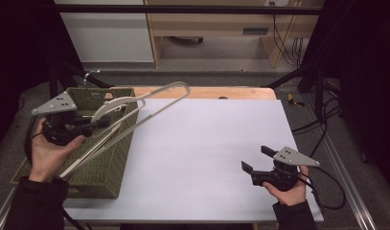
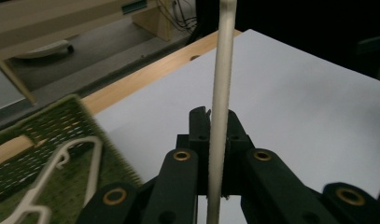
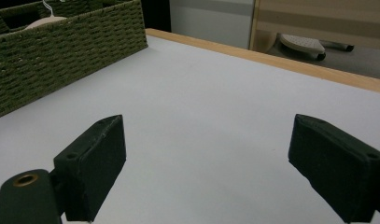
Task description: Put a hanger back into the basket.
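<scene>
At the left, a green woven basket (image 1: 117, 158) sits on the desk (image 1: 207, 158), with another cream hanger (image 2: 61, 172) lying inside it. Above the basket, the left gripper (image 1: 102, 121) has its fingers (image 2: 199, 135) clenched on the thin bar of a cream plastic clothes hanger (image 1: 149, 103), held up off the basket and slanting out over the white desk surface. The hanger looks light and stiff but springy, a long open frame that would likely swing or twist about a pinch point near one end. Its smooth plastic could slip between the pads; a hold nearer the middle of a straight bar would steady it. At the right, the right gripper (image 1: 255, 160) rests low over the bare desk, fingers (image 3: 92, 161) spread wide and released, nothing between them.
</scene>
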Demonstrator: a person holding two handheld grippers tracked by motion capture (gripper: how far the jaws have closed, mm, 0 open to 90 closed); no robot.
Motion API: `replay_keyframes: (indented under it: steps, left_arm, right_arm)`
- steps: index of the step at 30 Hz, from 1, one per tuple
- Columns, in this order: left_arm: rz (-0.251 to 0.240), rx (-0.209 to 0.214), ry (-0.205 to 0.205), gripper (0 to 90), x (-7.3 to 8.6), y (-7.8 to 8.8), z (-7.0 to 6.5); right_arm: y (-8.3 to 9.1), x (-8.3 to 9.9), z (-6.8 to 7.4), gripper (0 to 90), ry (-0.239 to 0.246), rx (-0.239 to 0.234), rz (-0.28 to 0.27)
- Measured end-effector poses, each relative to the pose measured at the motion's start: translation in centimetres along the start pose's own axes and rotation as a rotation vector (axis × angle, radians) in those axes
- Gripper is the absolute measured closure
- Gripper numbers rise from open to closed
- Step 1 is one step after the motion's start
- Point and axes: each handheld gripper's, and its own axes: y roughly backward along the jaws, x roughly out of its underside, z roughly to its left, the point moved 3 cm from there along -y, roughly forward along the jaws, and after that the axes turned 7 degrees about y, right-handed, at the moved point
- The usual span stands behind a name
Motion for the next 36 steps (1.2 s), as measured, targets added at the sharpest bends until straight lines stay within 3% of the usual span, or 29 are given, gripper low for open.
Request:
replay_keyframes:
  steps: [1,5,19,28,36]
  left_arm:
    - [-0.001,-0.021,0.011,85.6,0.3,0.4,1.3]
    - [-0.004,-0.052,0.031,85.6,1.2,1.2,3.8]
    - [0.038,-0.137,0.085,85.6,4.3,1.4,9.7]
    - [0.061,-0.184,0.151,85.6,6.8,1.7,12.5]
    - [0.074,-0.196,0.191,85.6,8.5,2.3,13.8]
  right_arm:
    - [0.0,0.0,0.0,11.9,-0.001,-0.001,0.000]
    - [0.1,0.0,-0.1,11.9,0.003,0.002,0.000]
    - [-0.1,0.0,-0.1,11.6,0.006,0.001,0.005]
    - [-0.3,0.1,0.0,11.6,0.003,-0.005,0.012]
    - [-0.3,0.1,0.1,11.7,0.003,-0.006,0.016]
